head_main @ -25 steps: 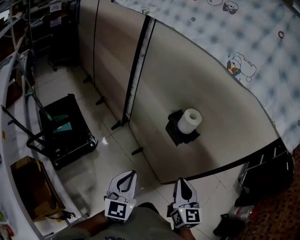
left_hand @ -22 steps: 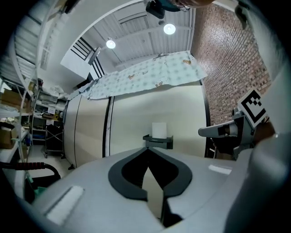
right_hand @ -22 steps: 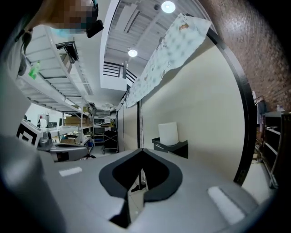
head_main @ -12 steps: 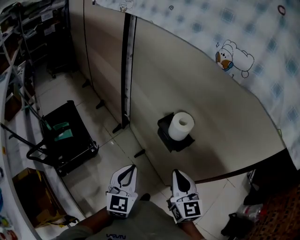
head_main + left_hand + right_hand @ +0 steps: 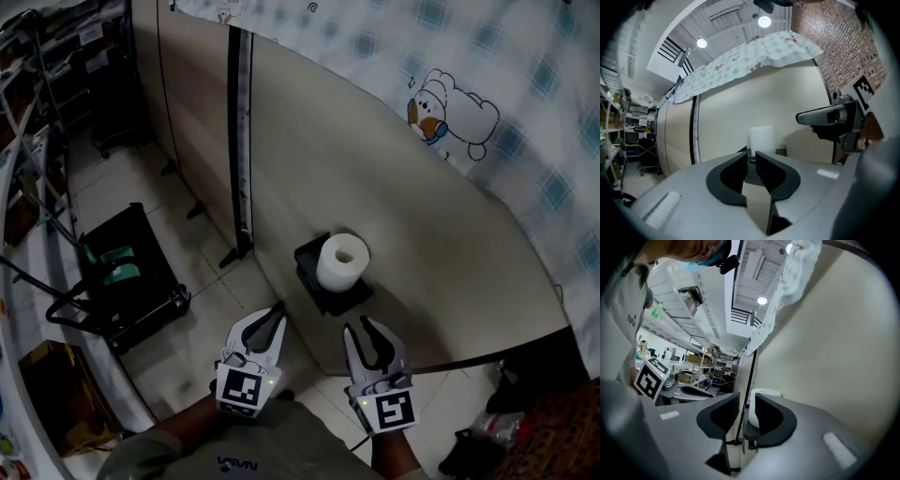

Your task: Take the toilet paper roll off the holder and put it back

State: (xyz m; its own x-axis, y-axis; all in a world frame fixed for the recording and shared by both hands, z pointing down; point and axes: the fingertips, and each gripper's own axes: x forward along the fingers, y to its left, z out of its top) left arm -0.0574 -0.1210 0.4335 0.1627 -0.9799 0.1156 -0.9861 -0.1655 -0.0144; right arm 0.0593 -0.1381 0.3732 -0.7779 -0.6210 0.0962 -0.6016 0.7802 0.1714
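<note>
A white toilet paper roll (image 5: 341, 262) sits upright on a black holder (image 5: 312, 278) fixed to the beige partition (image 5: 422, 225). Both grippers hover low in the head view, short of the roll and apart from it. My left gripper (image 5: 273, 319) points at the holder, its jaws opening with a narrow gap and nothing between them. My right gripper (image 5: 360, 328) stands below the roll, its jaws opening wider, also empty. In the left gripper view the roll (image 5: 761, 138) stands beyond the jaw tips (image 5: 751, 157). In the right gripper view the roll (image 5: 751, 414) shows through the gap (image 5: 746, 401).
A black wheeled cart (image 5: 127, 281) stands on the tiled floor to the left. A cardboard box (image 5: 42, 398) lies near storage shelves (image 5: 37, 56). A patterned cloth (image 5: 487, 84) hangs over the partition's top. Dark clutter (image 5: 487, 441) lies at the bottom right.
Both grippers have gone from shut to partly open and moved forward toward the roll. The head view has shifted, so the roll and holder now sit nearer to the grippers.
</note>
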